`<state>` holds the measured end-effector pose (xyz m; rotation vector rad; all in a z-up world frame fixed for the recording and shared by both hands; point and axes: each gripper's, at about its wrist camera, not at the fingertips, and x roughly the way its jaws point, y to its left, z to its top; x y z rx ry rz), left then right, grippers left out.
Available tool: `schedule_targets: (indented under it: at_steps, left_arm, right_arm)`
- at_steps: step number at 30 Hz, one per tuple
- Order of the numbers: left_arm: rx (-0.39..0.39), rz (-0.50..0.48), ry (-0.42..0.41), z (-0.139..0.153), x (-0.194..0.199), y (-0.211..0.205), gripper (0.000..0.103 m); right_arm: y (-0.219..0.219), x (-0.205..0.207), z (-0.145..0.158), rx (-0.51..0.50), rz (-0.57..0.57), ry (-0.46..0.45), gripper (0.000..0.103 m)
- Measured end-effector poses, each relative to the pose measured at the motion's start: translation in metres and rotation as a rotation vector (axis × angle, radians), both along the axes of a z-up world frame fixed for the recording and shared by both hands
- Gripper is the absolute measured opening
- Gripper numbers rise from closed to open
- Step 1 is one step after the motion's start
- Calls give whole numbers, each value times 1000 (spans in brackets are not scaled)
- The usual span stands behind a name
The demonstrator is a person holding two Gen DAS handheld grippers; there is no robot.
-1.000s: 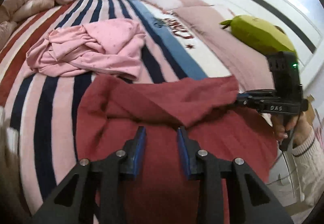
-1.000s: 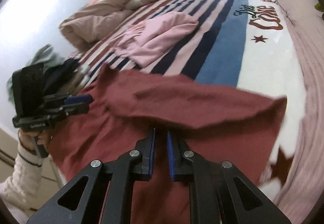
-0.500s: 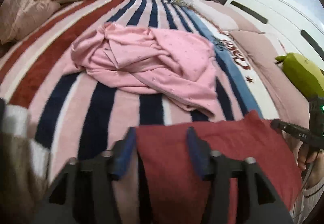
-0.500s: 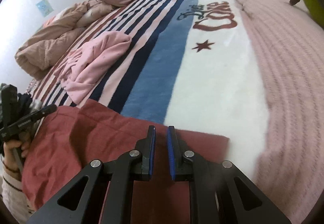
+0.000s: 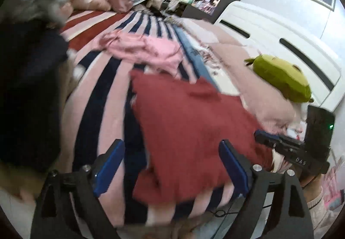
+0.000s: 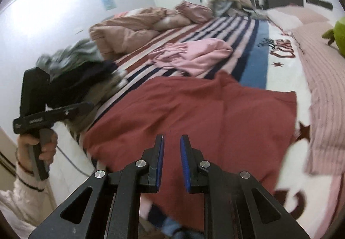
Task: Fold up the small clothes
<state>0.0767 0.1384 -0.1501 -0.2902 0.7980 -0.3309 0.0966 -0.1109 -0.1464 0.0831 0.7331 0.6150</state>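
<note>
Red garment (image 5: pixel 189 122): lying spread on the striped blanket (image 5: pixel 101 96) near the bed's front edge, one side folded over, free of both grippers.
Left gripper (image 5: pixel 170 150): fingers wide apart, raised above the red garment's near edge, nothing between the pads.
Right gripper (image 6: pixel 172 150): fingers a narrow gap apart, gripping nothing, poised over the garment's near part.
Pink garment (image 6: pixel 194 57): crumpled farther back on the blanket, just beyond the red one.
Green plush (image 5: pixel 282 79): resting on the pink bedding by the white headboard (image 5: pixel 280 29).
Dark clothes (image 6: pixel 82 79): heaped at the bed's left edge, blurred.
</note>
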Motion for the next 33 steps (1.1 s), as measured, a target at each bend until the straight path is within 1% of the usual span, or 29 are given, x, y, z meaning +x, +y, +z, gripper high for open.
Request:
schedule_targets:
  at_steps: [2,4,7,9,11,12,14,15,16,17,18,19,20,21,22,23,24,25,27,30,31,33]
  left_arm:
    - [-29,30,39,-15,-14,5,87]
    - [-114,27,74,-32,-24,10,87]
    - [-178,10,121,-51,-28,5,87]
    - [-245,-20,130,-59,-27,-2,87]
    - [-325,-47,127,-65,-23,-11,87]
    - [-346,-39,110,-67,-17,-15,87]
    - [-363,-21,74,-63,-7,-21,86]
    - [-370,-14,53,-61,-1,-24,82]
    - [-372,-7,39,-59,7,-28,69]
    - [-365,-1,36,-57,14,-31,53]
    - [-331,12,46,-54,24,-37,43]
    - [-300,20,52,-51,31,-39,22]
    - [-254,14,40,-45,37,-44,18]
    - [-213,-6,15,-37,40,-49,16]
    - [-153,-39,-23,-24,40,-59,13]
    - [-112,-64,-51,-13,40,-67,12]
    - [-79,-89,-79,-4,39,-74,12]
    - [-44,-124,-113,6,38,-83,12]
    - [20,-220,-168,23,38,-110,11]
    - [56,-346,-192,33,42,-146,12]
    - [61,-397,-192,32,43,-161,12]
    - [52,-486,-162,23,49,-189,14]
  right_arm:
    - [14,-9,-10,11,-4,6,12]
    - [22,-12,-19,23,-9,13,12]
    - [34,-11,-36,-40,-52,32,10]
    - [34,-8,-47,-47,-68,72,10]
    - [33,-8,-54,-44,-82,75,6]
    - [33,-7,-53,-39,-84,75,7]
    - [33,-7,-52,-44,-81,73,7]
    - [33,-7,-52,-49,-78,71,7]
    - [33,-7,-52,-47,-76,71,7]
    - [33,-6,-53,-42,-76,74,7]
    - [31,-6,-53,-31,-74,79,7]
    - [30,-4,-53,-24,-72,83,7]
    - [27,-4,-52,-7,-65,92,7]
    - [23,-5,-51,16,-57,105,8]
    - [16,-6,-48,56,-49,121,9]
    - [5,-6,-44,105,-50,135,9]
    - [-4,-7,-40,131,-59,133,9]
    - [-15,-9,-35,142,-77,118,10]
    - [-44,-14,-22,130,-134,67,14]
    - [-87,-22,-12,129,-237,24,16]
    - [-97,-24,-10,131,-261,19,17]
    - [-124,-29,-9,143,-327,8,18]
